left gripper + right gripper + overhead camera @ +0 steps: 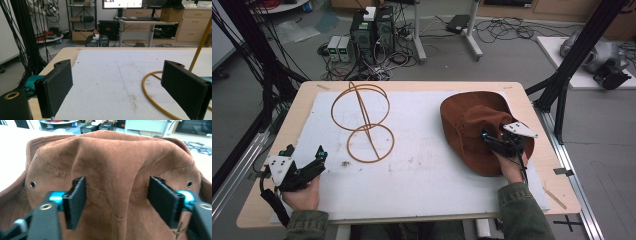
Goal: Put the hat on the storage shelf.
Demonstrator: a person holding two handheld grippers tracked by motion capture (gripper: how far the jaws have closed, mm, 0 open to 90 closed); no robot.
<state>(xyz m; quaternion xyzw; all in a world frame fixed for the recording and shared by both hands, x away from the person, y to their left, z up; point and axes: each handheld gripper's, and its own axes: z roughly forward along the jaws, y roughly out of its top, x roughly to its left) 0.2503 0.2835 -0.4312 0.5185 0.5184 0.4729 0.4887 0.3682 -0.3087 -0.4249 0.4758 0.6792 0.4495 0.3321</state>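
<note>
High view: the soft brown suede brimmed hat [472, 127] lies centre-right on the white table mat [422, 170]; left gripper [304, 157], lower left, jaws released; right gripper view: right gripper [116, 200] spread astride the crown; likely risk, pinching one loose fold that slips.

**Jaws spread across a brown hat**

A brown hat [110, 170] of soft, suede-like cloth takes up nearly the whole view, its crown creased down the middle. The right gripper [117, 202] has its two black jaws set wide apart, one on each side of that crease, against or just above the cloth. A small metal eyelet [32, 184] sits on the crown's left side, another eyelet [189, 184] on its right. The brim curves around behind.
</note>
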